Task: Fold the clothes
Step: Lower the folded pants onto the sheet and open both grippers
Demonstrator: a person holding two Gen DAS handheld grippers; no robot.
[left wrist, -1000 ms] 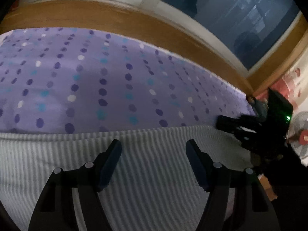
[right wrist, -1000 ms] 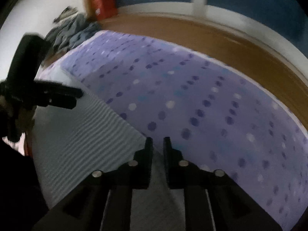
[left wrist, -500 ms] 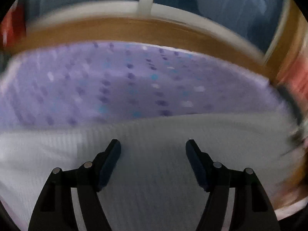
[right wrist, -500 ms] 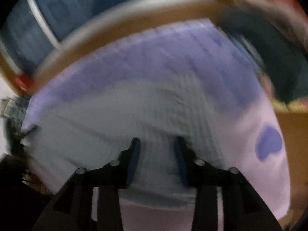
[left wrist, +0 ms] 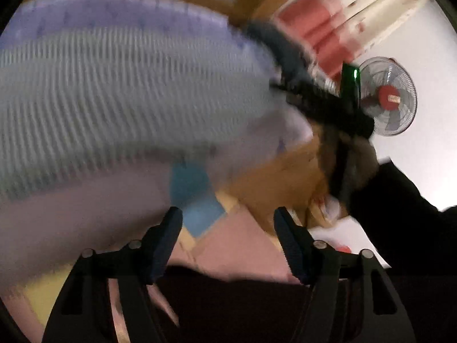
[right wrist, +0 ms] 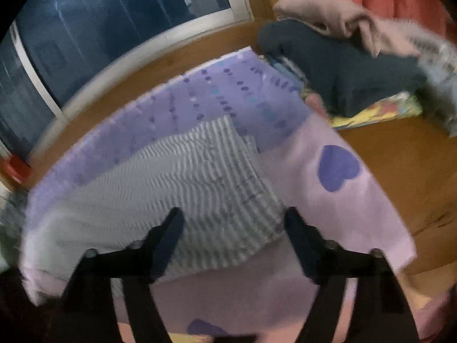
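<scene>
A grey-and-white striped garment (right wrist: 200,185) lies folded flat on the purple dotted bedsheet (right wrist: 228,94). My right gripper (right wrist: 234,228) hovers over its near right corner. Its jaws are opening, and the cloth lies under the gap with no pad pressing on it. The left wrist view is blurred: the striped garment (left wrist: 114,100) fills the upper left. My left gripper (left wrist: 228,237) sits off the bed's edge above the coloured floor, jaws wide and closing a little, with nothing between them. The right gripper (left wrist: 328,105) shows as a dark shape at the garment's right end.
A pile of clothes, a dark garment (right wrist: 342,65) under a beige one (right wrist: 342,17), sits at the bed's far right. A lilac sheet with purple hearts (right wrist: 357,200) hangs over the near edge. A wooden ledge and window (right wrist: 114,28) lie behind. A fan (left wrist: 388,97) stands at right.
The left view swung right, from over the garment to the bed's edge and floor. The right gripper rolled and swept across the bed, and its nearly shut jaws have spread apart.
</scene>
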